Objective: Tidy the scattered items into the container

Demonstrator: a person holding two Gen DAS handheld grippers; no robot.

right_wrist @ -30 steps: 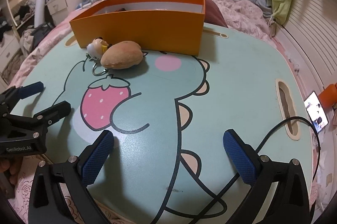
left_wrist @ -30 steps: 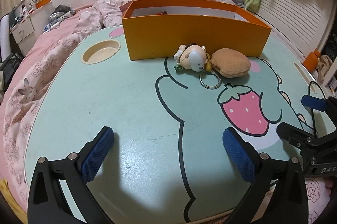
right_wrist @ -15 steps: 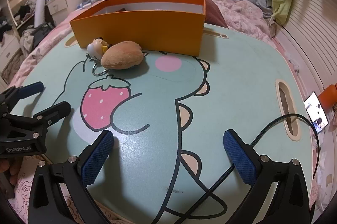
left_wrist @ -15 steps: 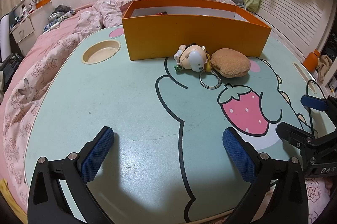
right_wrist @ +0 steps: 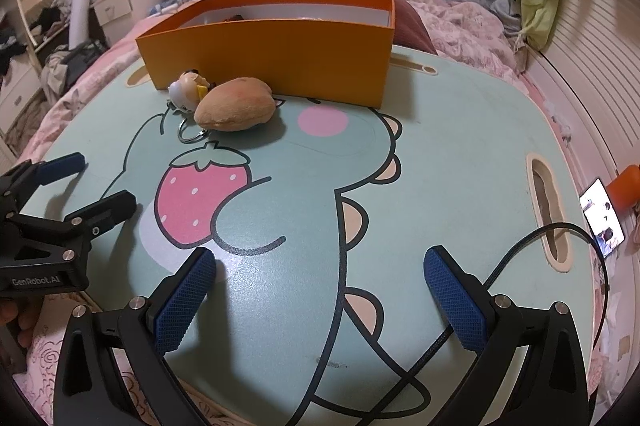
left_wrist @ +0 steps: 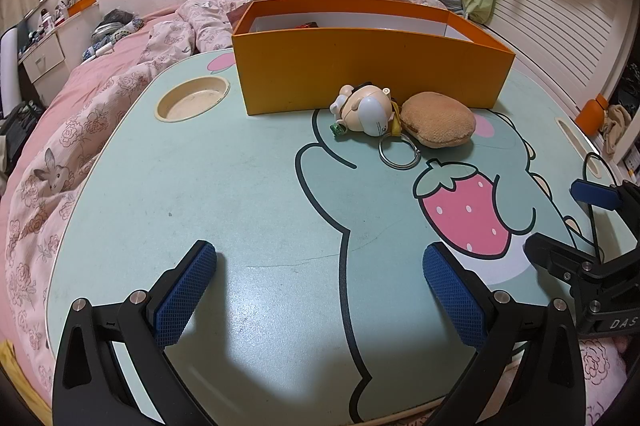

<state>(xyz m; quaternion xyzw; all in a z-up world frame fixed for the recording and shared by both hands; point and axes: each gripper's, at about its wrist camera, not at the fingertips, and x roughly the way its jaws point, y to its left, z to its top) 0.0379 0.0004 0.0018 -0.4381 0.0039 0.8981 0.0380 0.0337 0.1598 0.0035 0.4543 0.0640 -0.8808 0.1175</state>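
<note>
Jaws of the left gripper stand spread and empty over the table's near edge. From the left wrist, the figurine keychain and plush bun lie touching, against the orange box's front wall. From the right wrist, the right gripper is likewise released, holding nothing. The plush looks light and squashy: pinch its middle; the figurine seems hard and slippery.

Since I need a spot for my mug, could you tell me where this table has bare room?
The mint-green tabletop is bare between the round cup recess and the open left gripper, and right of the orange cardboard box. It is crowded where the tan plush bun and figurine keychain lie.
</note>
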